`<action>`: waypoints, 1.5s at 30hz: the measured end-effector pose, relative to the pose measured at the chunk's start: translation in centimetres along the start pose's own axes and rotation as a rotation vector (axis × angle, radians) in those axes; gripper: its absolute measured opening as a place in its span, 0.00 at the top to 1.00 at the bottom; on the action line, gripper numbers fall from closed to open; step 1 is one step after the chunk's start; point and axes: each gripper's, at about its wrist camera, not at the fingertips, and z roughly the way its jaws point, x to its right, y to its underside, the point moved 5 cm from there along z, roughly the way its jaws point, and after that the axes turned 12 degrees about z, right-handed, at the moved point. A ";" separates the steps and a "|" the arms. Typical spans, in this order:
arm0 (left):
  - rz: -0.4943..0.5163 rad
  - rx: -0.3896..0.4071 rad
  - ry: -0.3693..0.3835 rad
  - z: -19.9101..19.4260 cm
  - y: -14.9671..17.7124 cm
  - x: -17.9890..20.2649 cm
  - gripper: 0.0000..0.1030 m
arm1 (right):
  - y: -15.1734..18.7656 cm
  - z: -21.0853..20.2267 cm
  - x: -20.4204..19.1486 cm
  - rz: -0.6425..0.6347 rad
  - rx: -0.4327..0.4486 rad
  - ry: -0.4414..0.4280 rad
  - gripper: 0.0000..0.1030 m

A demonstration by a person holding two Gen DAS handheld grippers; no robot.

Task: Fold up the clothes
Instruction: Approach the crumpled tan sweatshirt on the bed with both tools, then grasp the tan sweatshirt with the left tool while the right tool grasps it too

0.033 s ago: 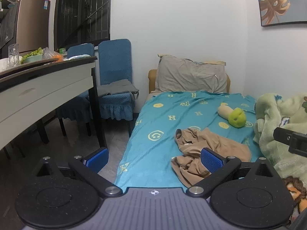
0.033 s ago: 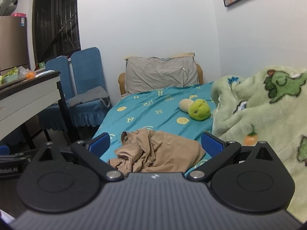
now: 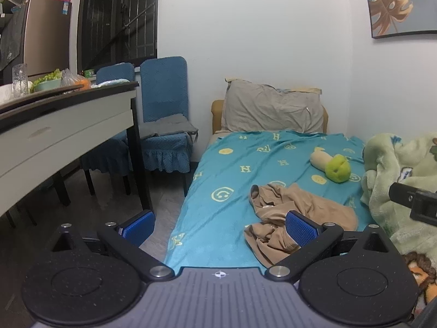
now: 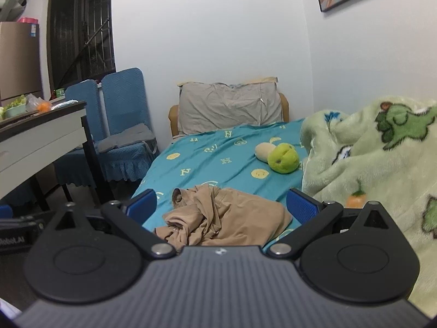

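Teal bedding printed with smiley faces covers the bed [image 3: 232, 207] ahead of you, with a grey pillow [image 3: 270, 114] at its head, a green plush toy [image 4: 282, 158] further up and a pale green blanket [image 4: 368, 158] heaped along the right side. Nothing has shifted between the earlier pictures and these; both views match, so the job stands where it stood. Your tan garment [image 4: 226, 216] lies crumpled in a loose heap near the foot of the bed, bunched and creased, with no flat edges or layers showing. It is not folded as it lies.

Your left claw [image 3: 218, 225] is spread wide and grasps nothing; its right pad sits in front of the garment's near edge in that view, though you cannot tell whether it touches the cloth. Your right claw [image 4: 222, 206] is likewise fully released and empty, held short of the heap, with the garment framed between its two blue pads.
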 end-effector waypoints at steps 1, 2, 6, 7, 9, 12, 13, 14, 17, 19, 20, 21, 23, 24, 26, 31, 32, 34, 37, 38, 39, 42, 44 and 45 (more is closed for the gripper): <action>0.002 0.003 -0.002 -0.2 0.0 0.1 0.00 | -0.1 0.0 0.1 0.002 0.003 -0.003 0.00; 0.003 0.007 -0.003 -0.3 -0.1 0.1 0.00 | -0.2 0.1 0.3 0.003 0.007 -0.007 0.00; 0.010 0.020 -0.009 -0.9 -0.2 0.4 0.00 | -0.5 0.2 0.8 0.007 0.021 -0.020 0.00; 0.012 0.024 -0.011 -1.1 -0.3 0.5 0.00 | -0.5 -0.3 0.4 -0.005 0.034 -0.019 0.00; 0.015 0.030 -0.014 -1.4 -0.3 0.7 0.00 | -0.4 -0.4 0.2 -0.007 0.036 -0.020 0.00; 0.019 0.037 -0.017 -1.8 -0.4 0.8 0.00 | -0.3 -0.3 0.4 0.008 0.023 -0.025 0.00; 0.021 0.035 -0.014 -1.9 -0.5 0.9 0.00 | -0.3 -0.4 0.3 0.011 0.022 -0.027 0.00; 0.025 0.034 -0.007 -1.9 -0.6 0.9 0.00 | -0.3 -0.4 0.3 0.014 0.021 -0.030 0.00; 0.036 0.040 0.000 -2.4 -1.0 1.1 0.00 | -0.3 -0.7 0.3 0.024 0.018 -0.037 0.00; 0.034 0.040 -0.005 -2.8 -1.4 1.2 0.00 | -0.4 -0.8 0.2 0.030 0.016 -0.042 0.00; 0.033 0.038 -0.007 -2.9 -1.7 1.2 0.00 | -0.4 -0.9 0.2 0.033 0.015 -0.044 0.00; 0.031 0.034 -0.009 -3.0 -1.9 1.3 0.00 | -0.4 -1.0 0.2 0.038 0.015 -0.048 0.00; 0.029 0.023 -0.012 -3.0 -2.1 1.7 0.00 | -0.7 -1.5 0.6 0.059 0.017 -0.070 0.00; 0.027 0.019 -0.012 -3.0 -2.2 2.0 0.00 | -0.9 -1.7 0.7 0.070 0.017 -0.081 0.00; 0.024 0.014 -0.006 -2.9 -2.4 2.9 0.00 | -1.2 -2.3 1.1 0.092 0.019 -0.102 0.00; 0.023 0.000 0.012 -2.0 -3.1 5.2 0.00 | -1.8 -3.6 2.6 0.135 0.039 -0.138 0.00; 0.017 -0.006 0.018 -1.7 -3.3 5.6 0.00 | -1.8 -3.8 3.0 0.139 0.042 -0.142 0.00; 0.003 -0.014 0.042 -0.9 -3.8 6.0 0.00 | -1.9 -4.3 3.4 0.127 0.058 -0.156 0.00; -0.032 -0.017 0.055 0.5 -4.8 5.7 0.00 | -2.5 -4.2 4.5 0.114 0.085 -0.181 0.00; -0.034 -0.007 0.062 1.0 -5.3 5.5 0.00 | -2.7 -3.8 4.8 0.114 0.076 -0.190 0.00; -0.030 0.005 0.072 1.5 -5.6 5.3 0.00 | -2.9 -3.1 5.0 0.120 0.059 -0.199 0.00; -0.019 0.012 0.121 4.5 -6.4 4.7 0.00 | -4.2 -1.1 4.8 0.119 0.062 -0.148 0.00; -0.029 0.002 0.165 7.6 -6.4 4.4 0.00 | -5.3 0.3 4.3 0.133 0.084 -0.109 0.00; -0.039 -0.004 0.193 9.3 -6.3 4.3 0.00 | -5.8 1.1 4.1 0.167 0.072 -0.103 0.00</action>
